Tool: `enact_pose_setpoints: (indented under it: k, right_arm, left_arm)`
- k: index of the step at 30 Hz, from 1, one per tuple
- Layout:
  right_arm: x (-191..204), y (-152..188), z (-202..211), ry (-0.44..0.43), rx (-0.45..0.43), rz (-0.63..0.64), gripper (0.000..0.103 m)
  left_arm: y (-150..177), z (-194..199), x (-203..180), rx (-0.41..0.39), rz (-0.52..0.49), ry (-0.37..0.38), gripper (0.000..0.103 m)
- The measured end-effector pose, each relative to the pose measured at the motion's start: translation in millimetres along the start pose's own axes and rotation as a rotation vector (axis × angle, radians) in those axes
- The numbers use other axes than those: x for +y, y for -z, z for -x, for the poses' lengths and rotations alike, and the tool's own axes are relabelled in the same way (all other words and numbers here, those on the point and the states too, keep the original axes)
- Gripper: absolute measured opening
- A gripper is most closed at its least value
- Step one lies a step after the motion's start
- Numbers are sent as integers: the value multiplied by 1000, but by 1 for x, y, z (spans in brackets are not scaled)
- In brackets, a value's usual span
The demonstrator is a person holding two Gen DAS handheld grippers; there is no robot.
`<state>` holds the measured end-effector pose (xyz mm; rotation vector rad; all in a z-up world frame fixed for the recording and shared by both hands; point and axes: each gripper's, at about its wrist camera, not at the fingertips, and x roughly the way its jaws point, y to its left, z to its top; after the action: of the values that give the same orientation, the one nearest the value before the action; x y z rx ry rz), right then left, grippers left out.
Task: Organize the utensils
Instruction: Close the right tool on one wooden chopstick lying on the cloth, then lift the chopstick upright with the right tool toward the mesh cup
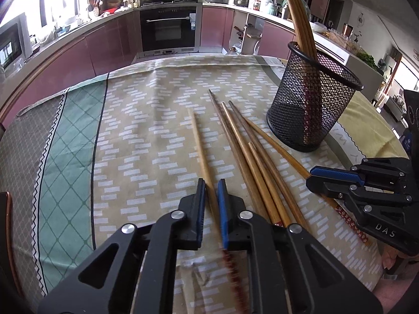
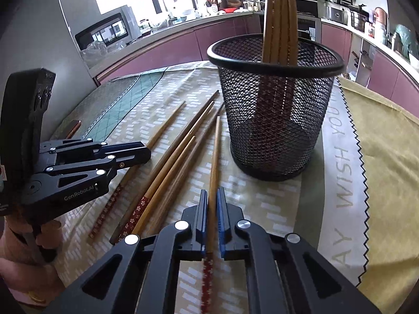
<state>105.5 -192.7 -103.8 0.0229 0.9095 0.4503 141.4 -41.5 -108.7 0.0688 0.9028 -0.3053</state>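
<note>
2 grippers sit low over the patterned tablecloth (image 1: 146,136), each clamped on 1 chopstick. Left gripper (image 1: 211,183) — jaws closed on the leftmost chopstick (image 1: 201,154), which lies apart from the others, its patterned red end running back between the fingers. Right gripper (image 2: 212,192) — jaws closed on the rightmost chopstick (image 2: 215,157), the one nearest the holder, red floral end under the gripper body. Between the 2 gripped sticks, a loose bundle of chopsticks (image 1: 243,146) lies fanned on the cloth, touching or crossing one another, tips pointing away toward the kitchen. Just beyond, to the right, a black mesh holder (image 2: 275,120) stands upright on the cloth with several chopsticks (image 2: 279,13) standing in it, leaning on the rim. Farther back — pink-fronted kitchen cabinets (image 1: 110,41) and an oven (image 1: 169,27).
</note>
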Motion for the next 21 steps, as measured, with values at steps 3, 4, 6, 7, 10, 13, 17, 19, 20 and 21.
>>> enact_pose_setpoints:
  k: [3, 4, 6, 7, 10, 13, 17, 19, 20, 21]
  right_arm:
    - [-3, 2, 2, -10, -6, -21, 5]
    - [-4, 2, 3, -12, -8, -25, 5]
    - [-6, 3, 8, -30, -21, -31, 5]
    - [-6, 3, 11, -42, -30, -27, 5]
    - [-2, 3, 17, -67, -44, -4, 5]
    - [3, 3, 19, -96, -43, 25, 5]
    - [8, 4, 16, -113, -22, 60, 5]
    - [10, 4, 14, -108, -8, 72, 5]
    - [11, 4, 13, -104, -3, 74, 5]
    - [12, 4, 12, -104, 3, 75, 5]
  left_arm:
    - [2, 2, 2, -3, 15, 2, 8]
    - [3, 3, 3, -4, 19, 2, 8]
    - [6, 8, 4, -12, 21, 6, 8]
    - [7, 11, 4, -18, 18, 17, 8]
    - [11, 21, -1, -29, -9, 59, 8]
    - [15, 25, -8, -24, -45, 79, 8]
    - [21, 24, -14, -7, -73, 92, 8]
    - [23, 22, -15, 2, -84, 92, 8]
    - [24, 21, -15, 7, -88, 93, 8]
    - [24, 20, -16, 9, -91, 93, 8]
